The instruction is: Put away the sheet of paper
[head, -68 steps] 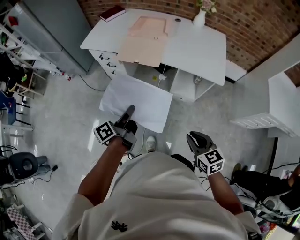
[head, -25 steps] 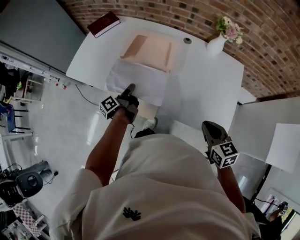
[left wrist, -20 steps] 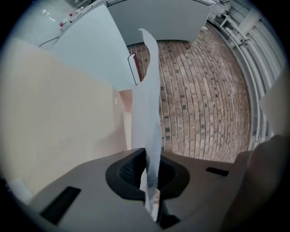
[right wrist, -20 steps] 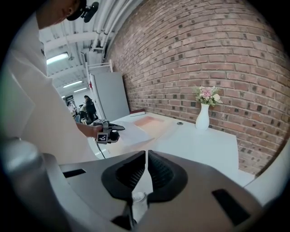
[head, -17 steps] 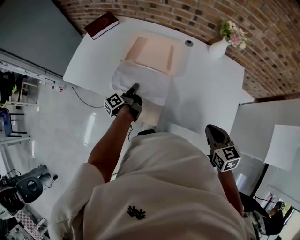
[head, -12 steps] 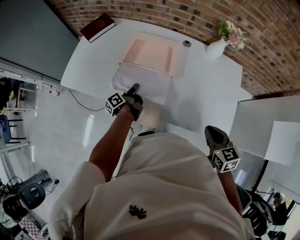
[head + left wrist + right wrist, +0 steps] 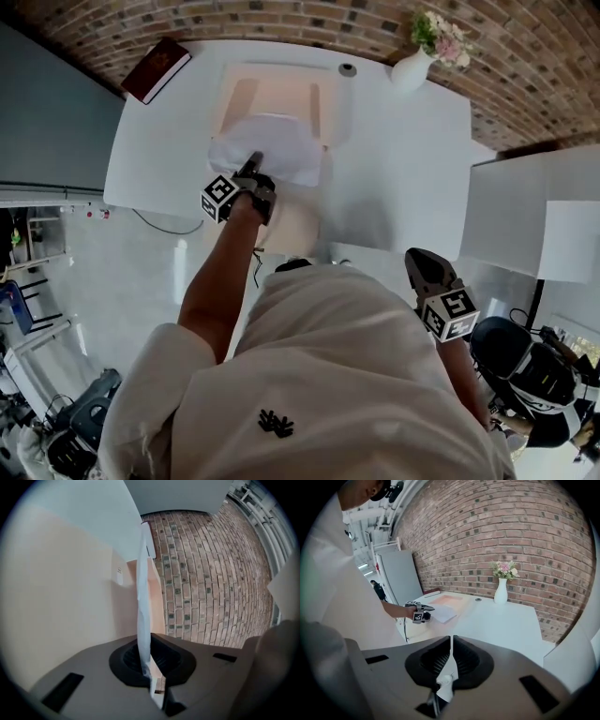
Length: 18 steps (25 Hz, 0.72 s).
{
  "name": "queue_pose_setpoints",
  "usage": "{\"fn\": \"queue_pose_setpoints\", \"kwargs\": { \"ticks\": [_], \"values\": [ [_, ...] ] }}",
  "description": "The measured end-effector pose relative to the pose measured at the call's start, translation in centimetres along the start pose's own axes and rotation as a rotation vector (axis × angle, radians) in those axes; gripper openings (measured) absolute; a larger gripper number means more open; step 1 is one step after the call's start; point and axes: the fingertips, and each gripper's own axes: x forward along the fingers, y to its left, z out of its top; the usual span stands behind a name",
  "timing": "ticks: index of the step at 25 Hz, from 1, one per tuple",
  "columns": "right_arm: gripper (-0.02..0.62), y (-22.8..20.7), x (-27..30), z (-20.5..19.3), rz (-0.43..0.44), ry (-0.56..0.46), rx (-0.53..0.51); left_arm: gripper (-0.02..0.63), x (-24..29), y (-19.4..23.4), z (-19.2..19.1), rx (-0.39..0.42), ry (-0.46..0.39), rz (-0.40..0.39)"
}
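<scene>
The right half of the white surface (image 7: 403, 159) is lying bare, giving wide room. At the back edge a white vase with pink flowers (image 7: 412, 67) and a small round grey object (image 7: 348, 69) are standing. A dark red book (image 7: 156, 69) is occupying the left corner; the open beige folder (image 7: 272, 94), under the white sheet of paper (image 7: 286, 150), is filling the middle.

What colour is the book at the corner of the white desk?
Dark red. The book shows best in the head view.
</scene>
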Motion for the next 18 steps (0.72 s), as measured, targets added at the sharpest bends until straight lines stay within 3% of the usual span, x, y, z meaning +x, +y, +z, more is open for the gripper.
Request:
{"fn": "queue_pose_setpoints", "kwargs": {
  "ticks": [12, 18],
  "values": [
    [0.041, -0.4, -1.0, -1.6, -0.143, 0.019, 0.145, 0.023, 7.3, -0.4, 2.3, 0.001, 0.000, 0.041],
    [0.041, -1.0, -0.7, -1.4, -0.172, 0.007, 0.163, 0.023, 9.1, -0.2, 4.2, 0.034, -0.038, 0.104]
  ]
}}
